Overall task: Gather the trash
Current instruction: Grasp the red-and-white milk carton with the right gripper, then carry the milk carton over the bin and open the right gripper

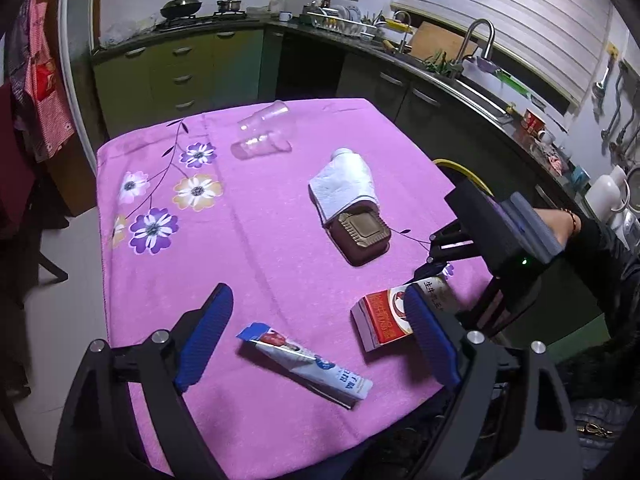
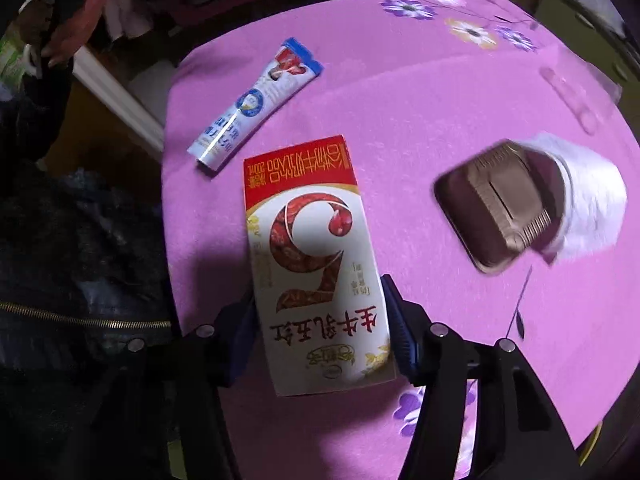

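My right gripper (image 2: 320, 328) is shut on a red and white milk carton (image 2: 312, 256), which lies flat on the pink tablecloth (image 2: 420, 92); the carton also shows in the left wrist view (image 1: 384, 316). My left gripper (image 1: 320, 332) is open and empty, hovering above a blue and white toothpaste tube (image 1: 304, 364), also seen in the right wrist view (image 2: 256, 104). A brown plastic tray (image 1: 364, 236) lies partly under a white paper napkin (image 1: 344, 184). Two clear plastic cups (image 1: 260, 132) lie on their sides at the far end.
The table's near edge (image 1: 280, 448) drops to dark bags and clothing below (image 2: 80, 260). Kitchen counters with a sink (image 1: 476, 76) and stove (image 1: 192, 12) line the back and right. The right gripper's body (image 1: 500, 236) hangs over the table's right edge.
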